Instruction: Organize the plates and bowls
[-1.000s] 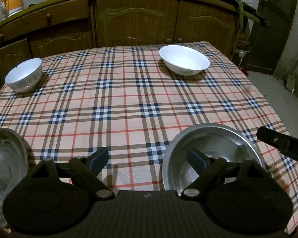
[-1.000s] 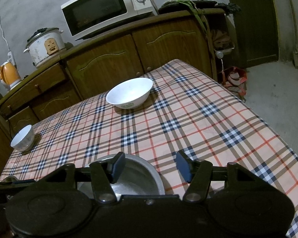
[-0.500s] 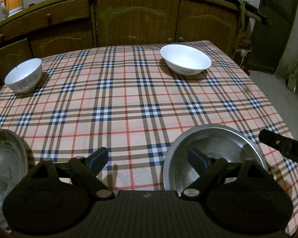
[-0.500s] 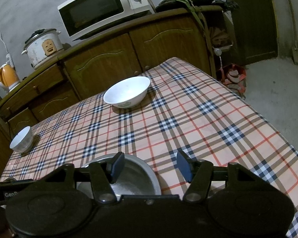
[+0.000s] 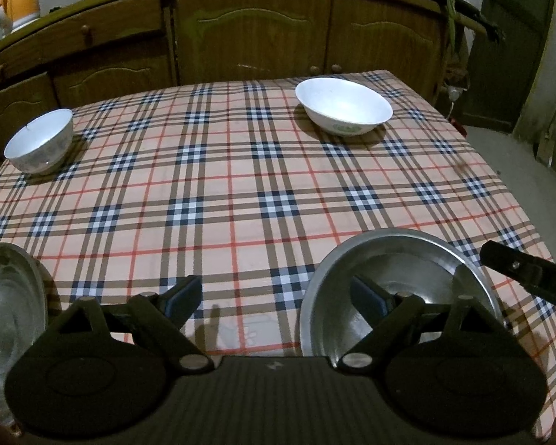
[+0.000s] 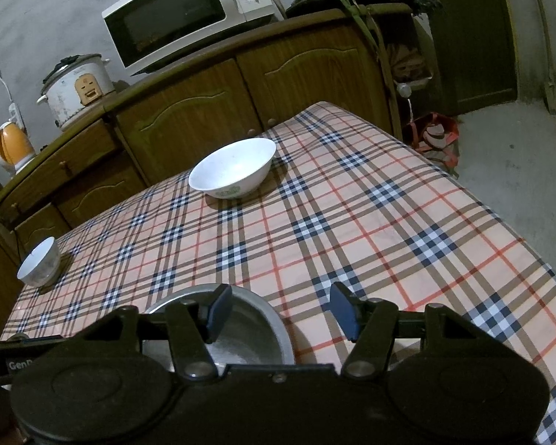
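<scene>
A wide white bowl [image 5: 344, 105] stands at the far right of the plaid table; it also shows in the right wrist view [image 6: 233, 172]. A small white bowl [image 5: 40, 141] stands far left, also seen in the right wrist view [image 6: 39, 262]. A steel plate [image 5: 400, 270] lies near right, under my left gripper's right finger; the right wrist view shows it [image 6: 241, 337] too. A second steel plate [image 5: 7, 311] lies at the near left edge. My left gripper [image 5: 274, 298] is open and empty above the cloth. My right gripper [image 6: 280, 311] is open and empty above the steel plate's right rim.
The plaid tablecloth [image 5: 241, 185] covers the table, whose right edge drops to a concrete floor [image 6: 519, 170]. Wooden cabinets [image 5: 252, 29] stand behind, carrying a microwave [image 6: 189, 15], a rice cooker [image 6: 76, 87] and an orange kettle [image 6: 11, 144]. The right gripper's body [image 5: 530, 276] enters from the right.
Both grippers have shifted only slightly; the right wrist view has drifted a little, with the bowls sliding left in frame. Both grippers stay open and nothing on the table has moved.
</scene>
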